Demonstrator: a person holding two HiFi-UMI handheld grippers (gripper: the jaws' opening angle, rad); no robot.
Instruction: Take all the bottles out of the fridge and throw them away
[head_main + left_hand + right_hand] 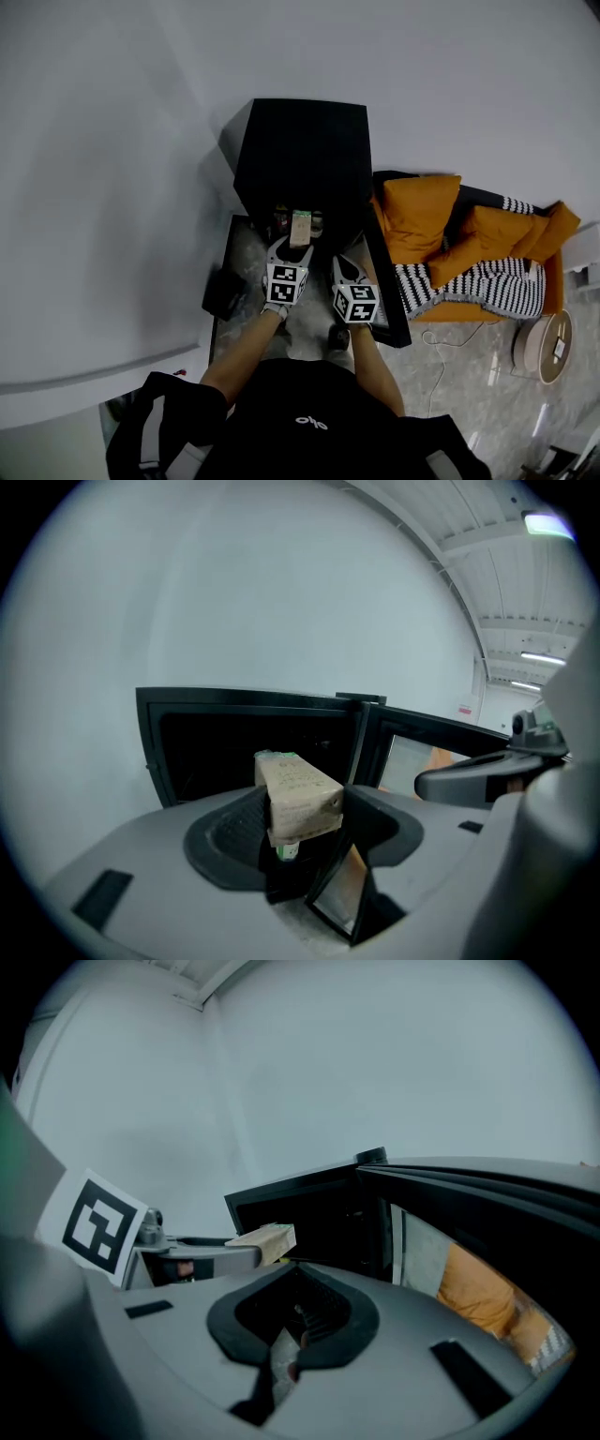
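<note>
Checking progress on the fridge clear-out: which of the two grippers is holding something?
The left gripper: its jaws grip a tan carton in front of the open fridge. The right gripper has its jaws shut with nothing between them.

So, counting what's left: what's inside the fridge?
Two dark bottles stand at the fridge's opening, flanking the carton held by the left gripper. Deeper in is too dark.

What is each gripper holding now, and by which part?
Left gripper: a tan carton, gripped across its lower half. Right gripper: shut, holding nothing.
</note>
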